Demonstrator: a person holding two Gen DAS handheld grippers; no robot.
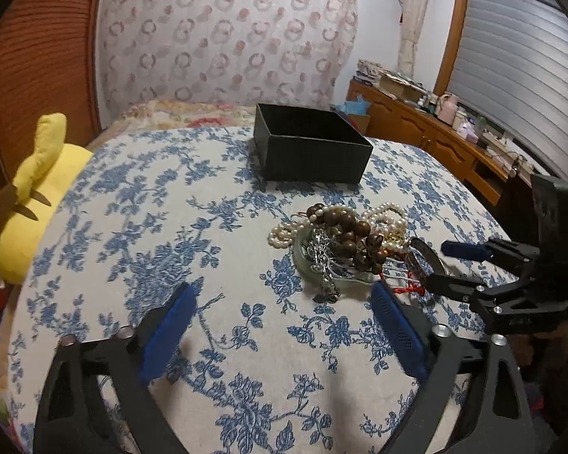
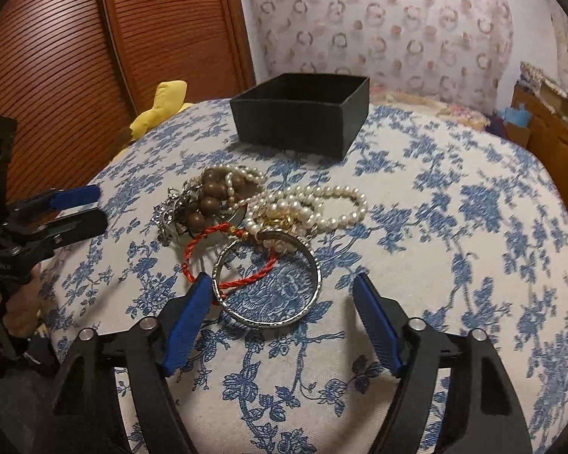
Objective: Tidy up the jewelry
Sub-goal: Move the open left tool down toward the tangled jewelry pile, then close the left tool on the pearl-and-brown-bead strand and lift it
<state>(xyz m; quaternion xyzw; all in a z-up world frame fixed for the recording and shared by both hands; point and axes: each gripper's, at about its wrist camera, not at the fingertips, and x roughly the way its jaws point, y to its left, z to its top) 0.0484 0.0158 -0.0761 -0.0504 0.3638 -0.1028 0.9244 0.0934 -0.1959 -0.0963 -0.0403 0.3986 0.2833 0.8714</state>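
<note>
Jewelry [image 2: 246, 219] lies in one tangled heap on the blue-flowered bedspread [image 2: 454, 265], which fills most of both views; seen from my right tongs the heap sits at about eleven o'clock of centre, and from my left at about two o'clock. Behind the bed stand a slatted wooden door [image 2: 75, 56] at ten o'clock and a ring-patterned curtain [image 2: 378, 19] at one. A wooden sideboard [image 1: 428, 132] cluttered with bottles runs along three o'clock in the left view. The black open box [image 2: 303, 113] rests at twelve o'clock, well apart from the heap. A yellow plush toy [image 1: 34, 196] lies at nine o'clock in the left view. My left tongs [image 1: 284, 302] are spread over bare cloth, pinching nothing. My right tongs [image 2: 284, 295] are spread too, with the silver bangle [image 2: 269, 283] between the fingers, untouched. A red cord bracelet [image 2: 227, 261] crosses that bangle; pearl strands [image 2: 322, 204] and brown wooden beads [image 2: 208, 200] pile behind.
</note>
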